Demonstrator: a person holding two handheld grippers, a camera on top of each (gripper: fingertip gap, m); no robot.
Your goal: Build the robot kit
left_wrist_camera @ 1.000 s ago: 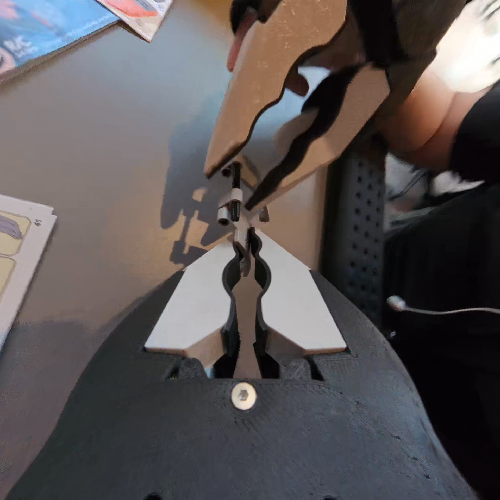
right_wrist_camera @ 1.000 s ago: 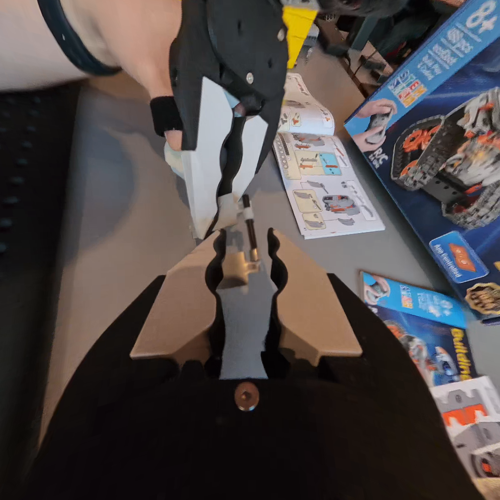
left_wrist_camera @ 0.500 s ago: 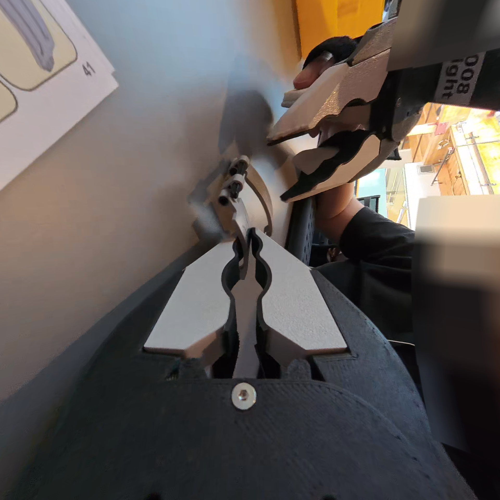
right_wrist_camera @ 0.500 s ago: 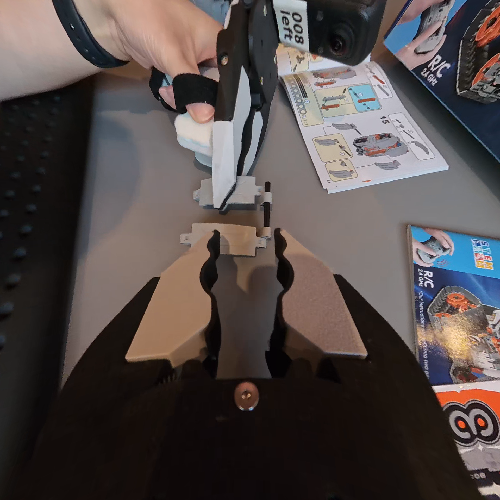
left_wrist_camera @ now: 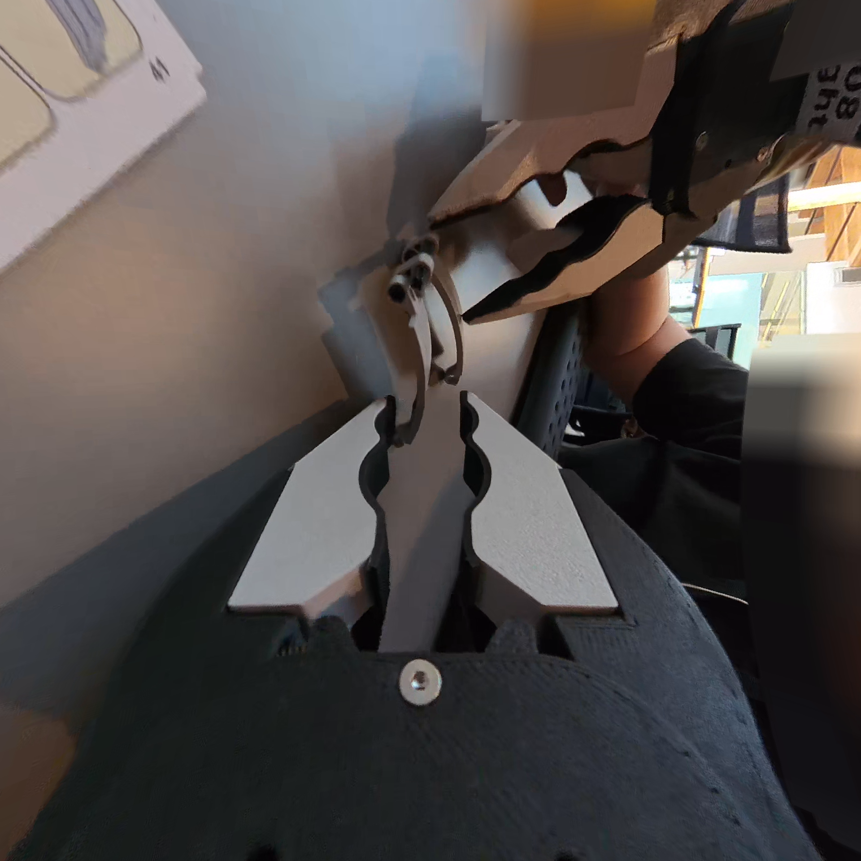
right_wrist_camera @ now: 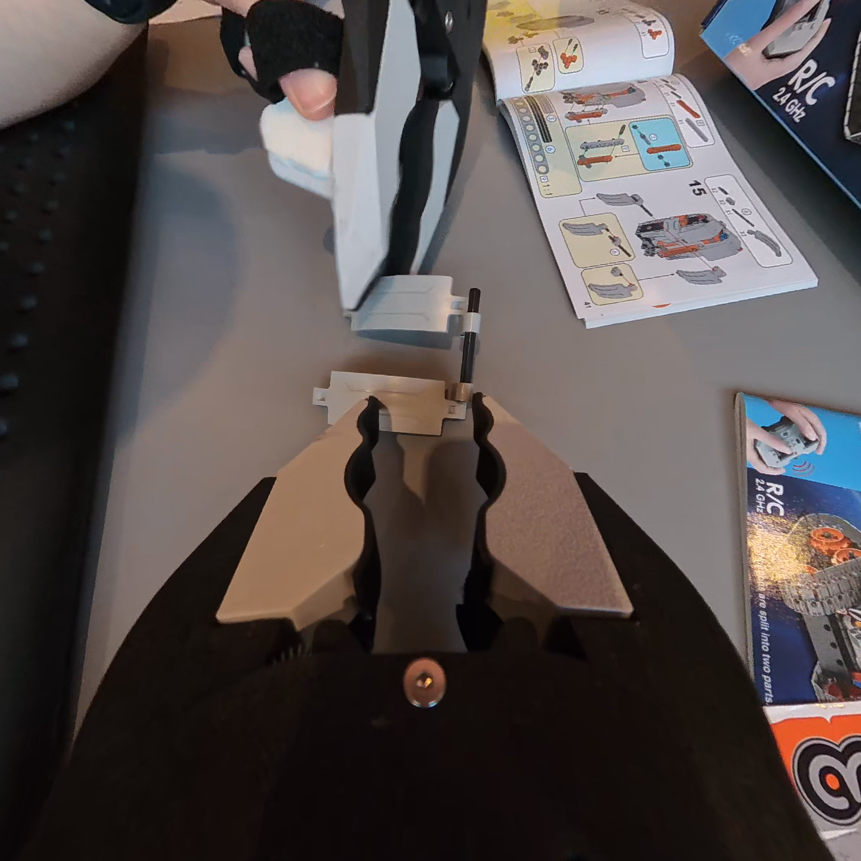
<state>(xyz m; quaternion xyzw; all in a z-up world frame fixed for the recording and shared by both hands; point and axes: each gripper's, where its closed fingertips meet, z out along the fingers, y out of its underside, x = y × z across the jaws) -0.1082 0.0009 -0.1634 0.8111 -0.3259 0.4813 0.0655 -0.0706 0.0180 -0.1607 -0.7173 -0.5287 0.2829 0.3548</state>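
Matting (right_wrist_camera: 56, 326), black and studded, runs down the left edge of the grey desk (right_wrist_camera: 209, 326). Next to it a hand (right_wrist_camera: 289, 60) with a black strap across the fingers comes in from the far edge and holds the left tongs (right_wrist_camera: 386, 284), which point down at the middle of the desk.

Two curved grey panels lie there side by side. The far panel (right_wrist_camera: 405, 310) has its left end under the tips of the left tongs. Seen from that tool's own camera, its fingers stand apart and the panel's edge sits just beside the inner face of one, not clamped. The near panel (right_wrist_camera: 386, 396) lies just ahead of the right tongs (right_wrist_camera: 421, 405), which are also spread wide, with the panel's near edge reaching in between the two fingertips and gripped by neither. One black axle (right_wrist_camera: 468, 335) runs along the right ends of both panels and passes through a small collar on each.

Right of the panels, one instruction booklet (right_wrist_camera: 652, 200) lies open towards the far edge. At the far right corner is one blue box (right_wrist_camera: 801, 93); what it holds cannot be seen. Along the right edge lies one blue leaflet (right_wrist_camera: 801, 536), and nearer still one orange-and-white printed piece (right_wrist_camera: 829, 782), cut off by the frame.
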